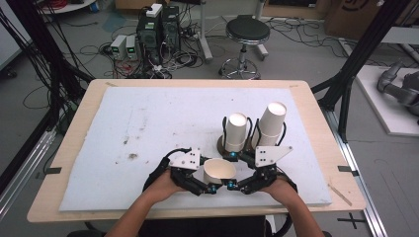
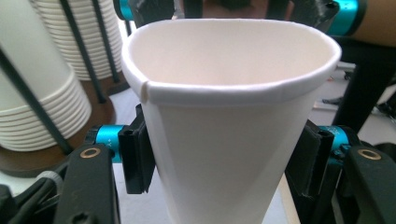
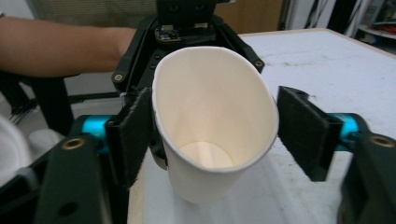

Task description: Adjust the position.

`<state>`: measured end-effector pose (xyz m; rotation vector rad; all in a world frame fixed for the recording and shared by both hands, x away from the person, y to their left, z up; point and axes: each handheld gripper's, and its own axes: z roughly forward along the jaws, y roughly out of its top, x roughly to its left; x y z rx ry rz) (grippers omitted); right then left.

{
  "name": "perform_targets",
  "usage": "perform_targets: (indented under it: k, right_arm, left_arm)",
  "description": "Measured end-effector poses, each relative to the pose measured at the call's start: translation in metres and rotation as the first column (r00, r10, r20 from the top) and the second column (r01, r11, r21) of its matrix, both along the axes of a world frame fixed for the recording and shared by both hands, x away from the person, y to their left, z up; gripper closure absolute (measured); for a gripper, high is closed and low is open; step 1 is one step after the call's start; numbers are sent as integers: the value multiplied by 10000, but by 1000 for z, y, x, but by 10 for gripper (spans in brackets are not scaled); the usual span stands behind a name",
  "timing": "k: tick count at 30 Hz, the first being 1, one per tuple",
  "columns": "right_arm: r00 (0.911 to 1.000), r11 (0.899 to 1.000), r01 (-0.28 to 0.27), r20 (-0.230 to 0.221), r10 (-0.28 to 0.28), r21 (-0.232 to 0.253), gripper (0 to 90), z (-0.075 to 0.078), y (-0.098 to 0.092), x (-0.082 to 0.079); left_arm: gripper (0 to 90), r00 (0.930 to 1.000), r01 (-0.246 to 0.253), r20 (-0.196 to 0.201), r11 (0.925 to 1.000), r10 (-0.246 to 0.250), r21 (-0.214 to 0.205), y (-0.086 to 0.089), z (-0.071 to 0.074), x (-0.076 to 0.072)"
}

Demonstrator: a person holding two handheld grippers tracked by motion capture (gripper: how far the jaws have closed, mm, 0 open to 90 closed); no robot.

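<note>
A single white paper cup (image 1: 220,170) stands upright near the table's front edge, between both grippers. My left gripper (image 1: 210,176) is shut on it. In the left gripper view its black pads (image 2: 137,154) press the cup (image 2: 224,121) from both sides and squash the rim into an oval. My right gripper (image 1: 231,171) faces it from the other side with its jaws around the same cup (image 3: 210,112). Its right pad (image 3: 303,130) stands clear of the cup wall. Its left pad sits close beside the cup, so this gripper (image 3: 217,135) is open.
Two tall stacks of paper cups (image 1: 236,132) (image 1: 272,123) stand in black wire holders on a round wooden base (image 2: 46,158) just behind the grippers. A white mat (image 1: 148,128) covers the table. A stool (image 1: 247,32) and computers (image 1: 158,29) are on the floor beyond.
</note>
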<state>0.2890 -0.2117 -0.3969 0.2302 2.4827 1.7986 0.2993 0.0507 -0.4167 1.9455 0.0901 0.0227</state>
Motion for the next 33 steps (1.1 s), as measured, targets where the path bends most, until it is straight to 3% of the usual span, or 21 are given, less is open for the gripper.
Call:
perform_targets:
  k: [7,12,15,23,30,31,33]
  right_arm:
    - [9983,9979,574,0,-575,292,254,3,-9,2]
    - [9963,9956,857,2,-858,380,254,4,-16,2]
    - [9934,9927,1137,134,-1143,397,254,3,-21,2]
    - [9822,9824,1868,199,-1869,90,254,0,-36,-1]
    - [9708,9710,2392,207,-2391,-38,249,-3,-49,-2]
    - [9701,9703,2420,198,-2418,-35,248,-4,-49,-2]
    - [9682,9686,2487,271,-2485,-44,249,-5,-50,0]
  left_arm:
    - [362,9961,-870,-203,9952,861,-447,10,2,5]
    - [362,9859,-1672,-204,9827,1660,-794,17,6,7]
    - [363,9742,-2255,-133,9696,2253,-954,22,9,9]
    - [365,9253,-3784,-214,9176,3787,-1218,45,17,15]
    - [365,8772,-4777,-370,8623,4787,-1683,63,22,19]
    - [364,8671,-4952,-358,8516,4969,-1720,66,23,20]
    - [365,8582,-5101,-413,8411,5116,-1797,71,23,21]
